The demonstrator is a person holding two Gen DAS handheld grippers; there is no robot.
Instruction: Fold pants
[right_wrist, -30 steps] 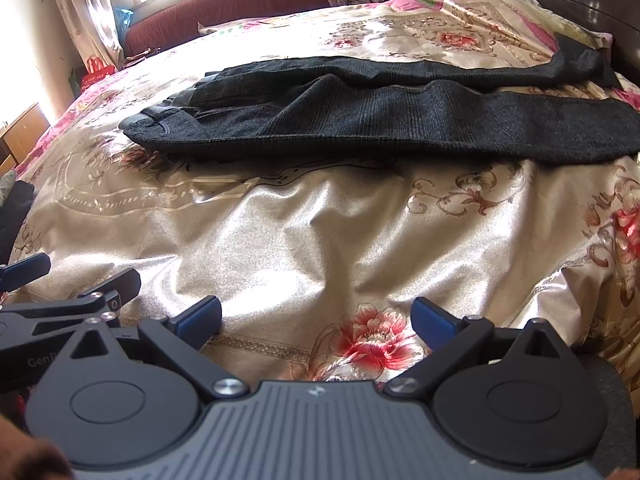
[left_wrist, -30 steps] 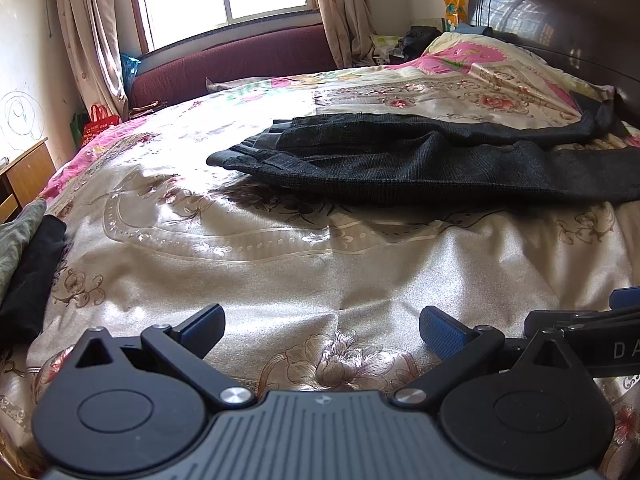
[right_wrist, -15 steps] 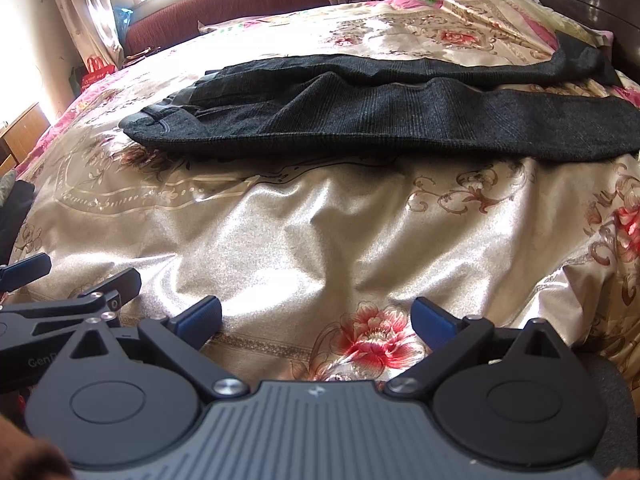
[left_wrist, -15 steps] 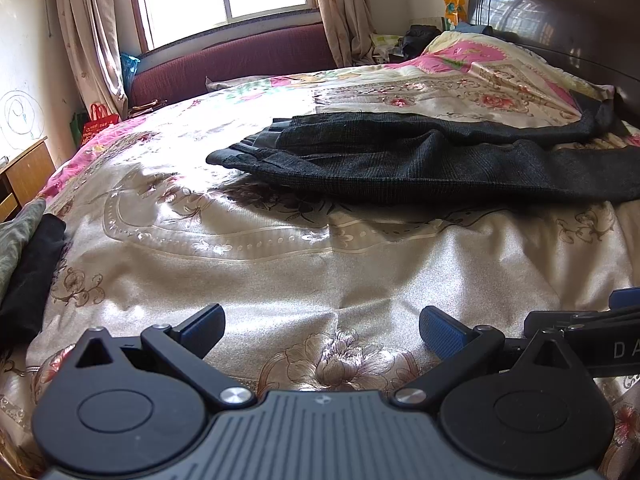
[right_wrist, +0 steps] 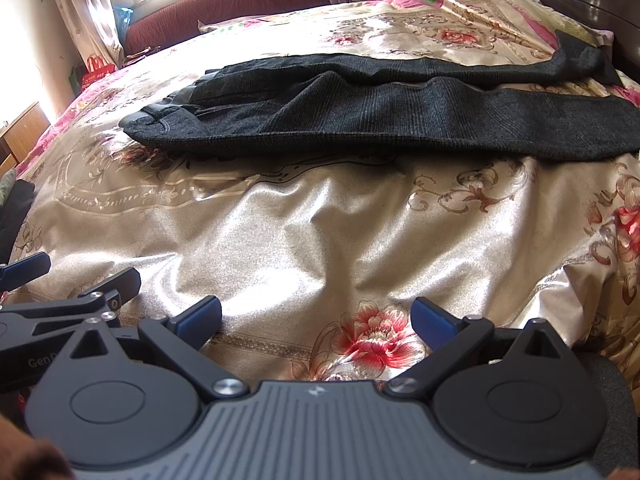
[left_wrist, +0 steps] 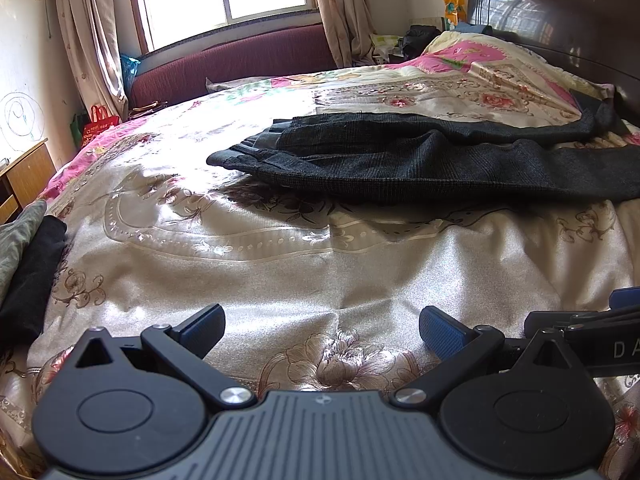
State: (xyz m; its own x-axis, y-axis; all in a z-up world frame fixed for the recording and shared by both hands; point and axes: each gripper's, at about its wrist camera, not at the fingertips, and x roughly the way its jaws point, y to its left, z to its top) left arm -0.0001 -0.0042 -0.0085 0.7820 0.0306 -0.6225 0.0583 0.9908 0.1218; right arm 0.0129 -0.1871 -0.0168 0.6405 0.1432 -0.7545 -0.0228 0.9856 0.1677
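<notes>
Pants laid out, folding not yet begun.
Across the middle of the floral bedspread (left_wrist: 320,272) the dark pants (right_wrist: 380,120) are spread, legs running right; the left gripper (left_wrist: 322,330) and right gripper (right_wrist: 316,318) are held wide apart, empty, well short of them. A reach forward to a leg edge is judged necessary.

Blk hand-held gripper (left_wrist: 322,330), blue pads (left_wrist: 204,326).
</notes>
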